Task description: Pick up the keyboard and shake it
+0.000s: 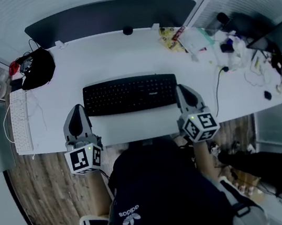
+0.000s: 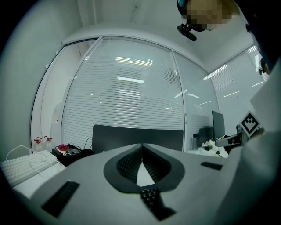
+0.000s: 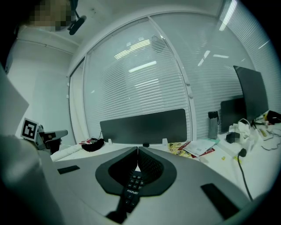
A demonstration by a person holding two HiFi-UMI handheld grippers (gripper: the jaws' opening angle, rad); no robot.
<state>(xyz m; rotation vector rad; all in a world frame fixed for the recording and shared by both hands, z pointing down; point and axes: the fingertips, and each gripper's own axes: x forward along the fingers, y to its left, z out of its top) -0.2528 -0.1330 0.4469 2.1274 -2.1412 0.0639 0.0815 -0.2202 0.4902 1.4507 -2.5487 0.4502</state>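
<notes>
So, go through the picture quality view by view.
Head view: fisheye bends the desk edges and the corners darken. Left gripper view: ceiling-light reflections streak the blinds, and a dark vignette rings the frame. Right gripper view: same glare, keyboard keys stay sharp.

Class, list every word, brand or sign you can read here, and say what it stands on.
"adidas", upside down: the person's dark top.
"Founder", first letter unclear: the black keyboard.
Square markers, no letters: the cubes.
Print on the desk packets: too small to read.
</notes>
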